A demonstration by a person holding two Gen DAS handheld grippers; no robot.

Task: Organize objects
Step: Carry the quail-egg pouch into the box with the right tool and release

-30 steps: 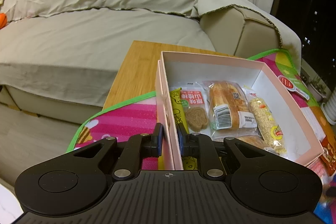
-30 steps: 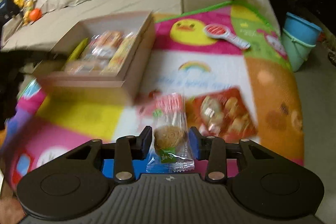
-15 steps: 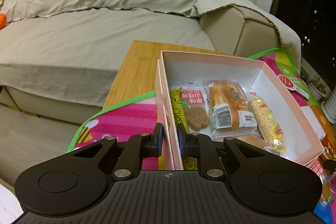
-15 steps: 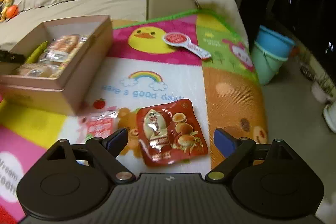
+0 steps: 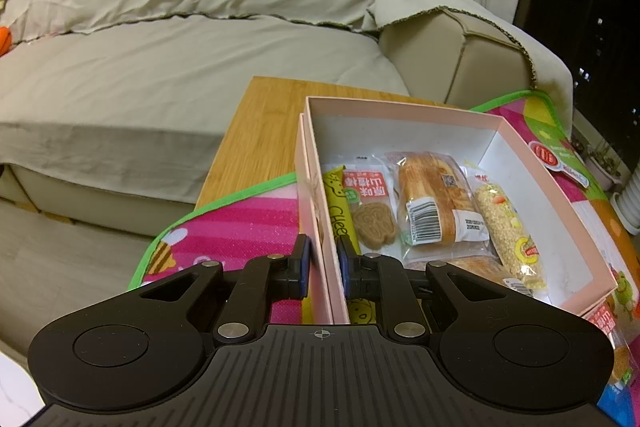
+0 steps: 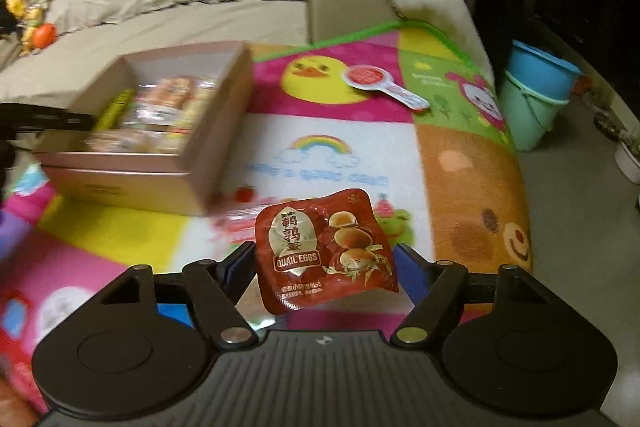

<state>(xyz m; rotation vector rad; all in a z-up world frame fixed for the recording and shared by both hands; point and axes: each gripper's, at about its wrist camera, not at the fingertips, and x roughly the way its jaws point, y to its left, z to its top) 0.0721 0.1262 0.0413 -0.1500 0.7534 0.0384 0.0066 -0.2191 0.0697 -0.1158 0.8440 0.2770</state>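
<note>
Pink cardboard makes the box point(image 5: 520, 143) in the middle of the left wrist view. Its near-left wall is pinched tight by the left tool point(image 5: 323, 263), one finger outside and one inside. Bread point(image 5: 430, 199) and other snacks lie in the box. In the right wrist view, the red quail egg packet point(image 6: 324, 251) sits low in the middle, between the fingers of the right tool point(image 6: 324, 267). Its jaws have just been closing and seem to touch the packet's edges. The box is at the left, blurry, on the colourful mat point(image 6: 320, 131).
</note>
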